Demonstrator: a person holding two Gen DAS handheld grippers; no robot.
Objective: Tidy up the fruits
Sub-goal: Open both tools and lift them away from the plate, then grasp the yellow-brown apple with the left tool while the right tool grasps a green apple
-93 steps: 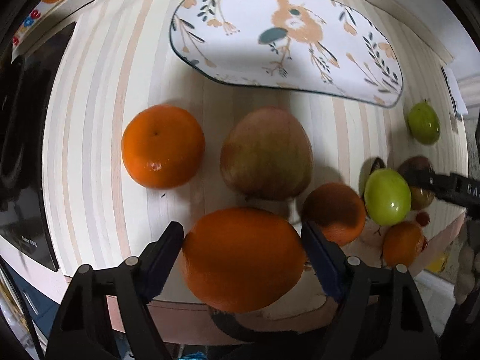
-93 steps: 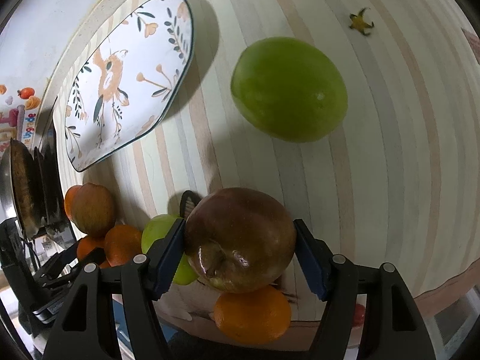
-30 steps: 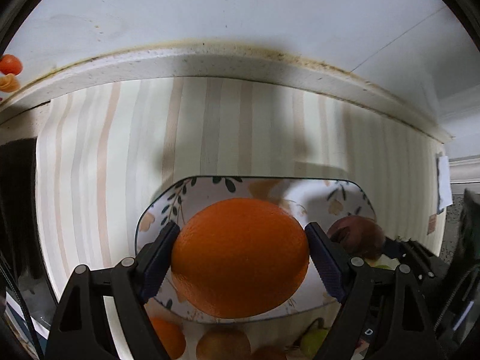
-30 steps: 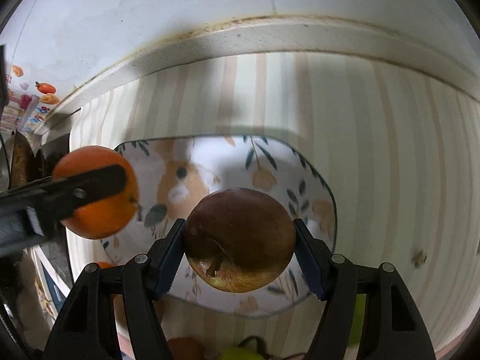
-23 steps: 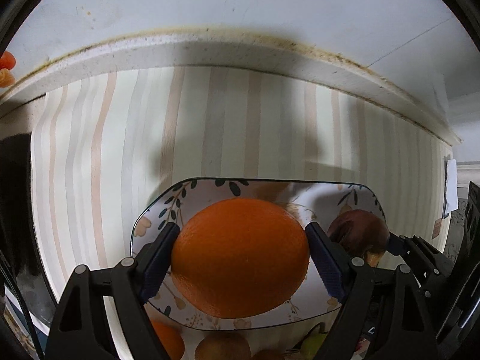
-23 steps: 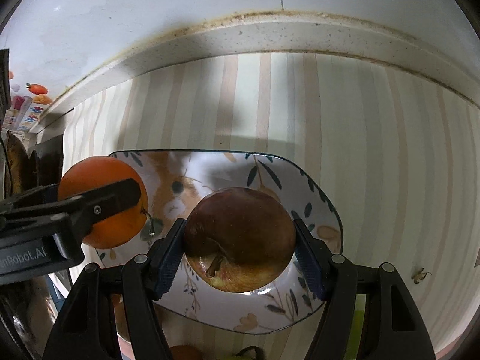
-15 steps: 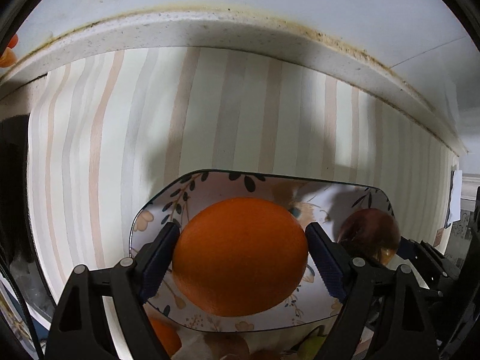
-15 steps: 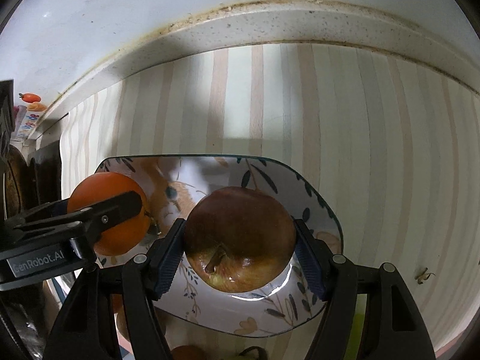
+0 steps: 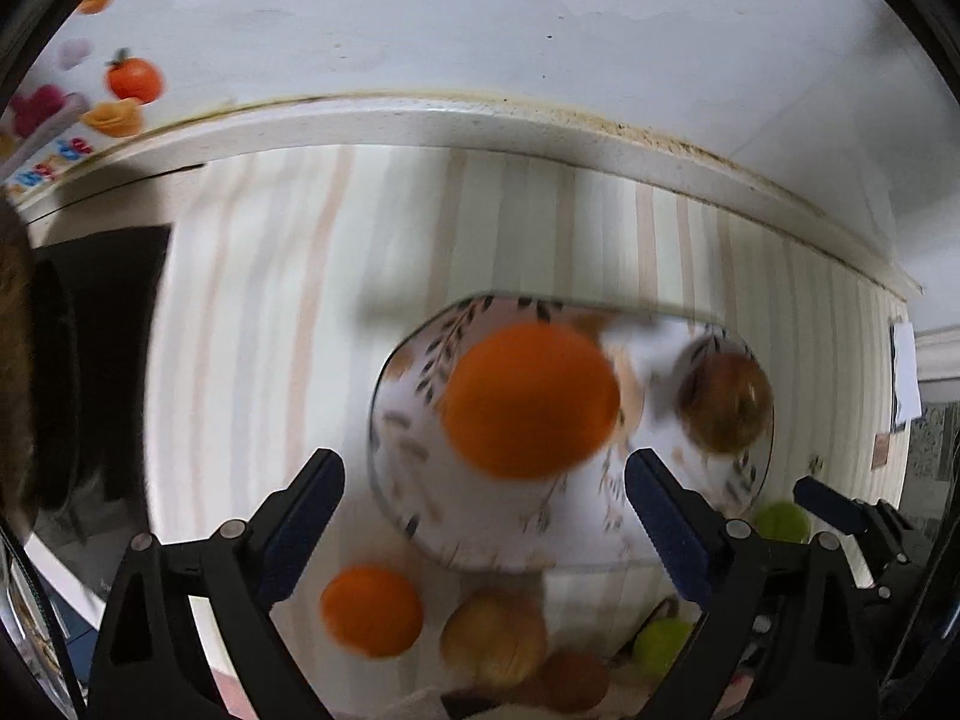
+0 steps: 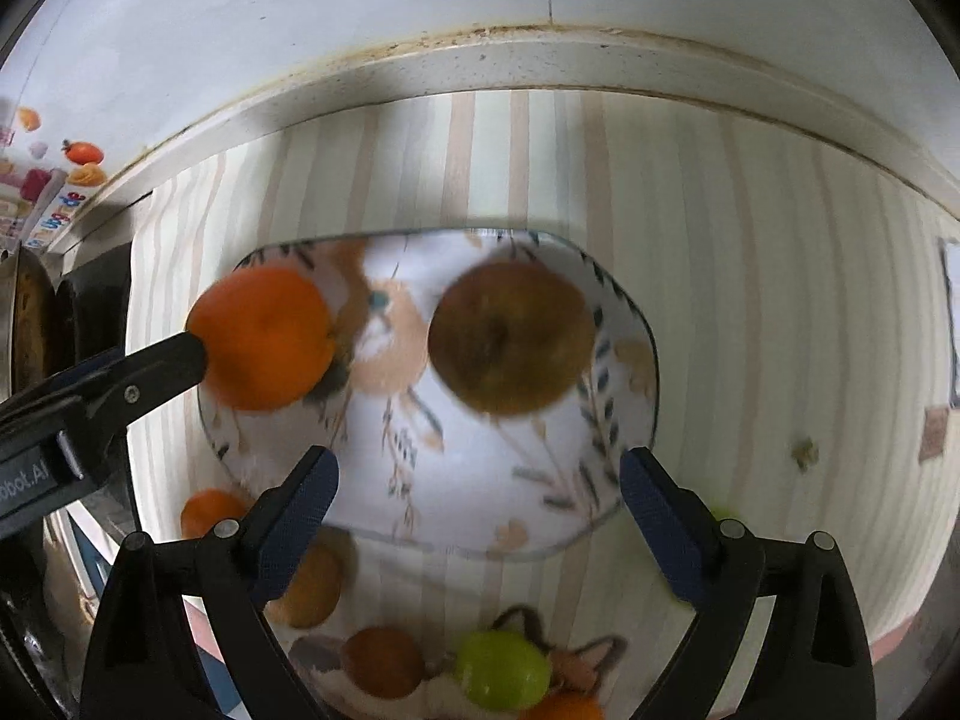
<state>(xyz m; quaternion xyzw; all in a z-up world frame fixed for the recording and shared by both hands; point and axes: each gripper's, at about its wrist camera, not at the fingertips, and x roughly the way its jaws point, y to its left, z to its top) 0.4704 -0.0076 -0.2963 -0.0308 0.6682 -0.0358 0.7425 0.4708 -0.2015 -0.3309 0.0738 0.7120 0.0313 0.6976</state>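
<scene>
- On the striped bench (image 10: 750,276), close to the far wall, a floral plate (image 10: 420,480) lies with its long axis running left to right.
- A large orange (image 10: 264,336) sits on the plate's left part and a reddish-brown apple (image 10: 510,336) on its right part; the two are apart. The apple's stem hollow faces up toward the camera.
- The left tongs (image 9: 483,516) have just been opening; they stand wide apart with nothing between the pads, and the orange lies beyond their tips.
- The right tongs (image 10: 477,510) have just been opening as well, empty, with the apple beyond them.
- Nearer than the plate, off it, lie a smaller orange (image 9: 372,609), a yellowish apple (image 9: 492,636) and a green fruit (image 10: 501,669).
- White lettering on the left tongs' body, seen from the right wrist, is cut off and reads "obot.AI".
- Both views are motion-blurred.
</scene>
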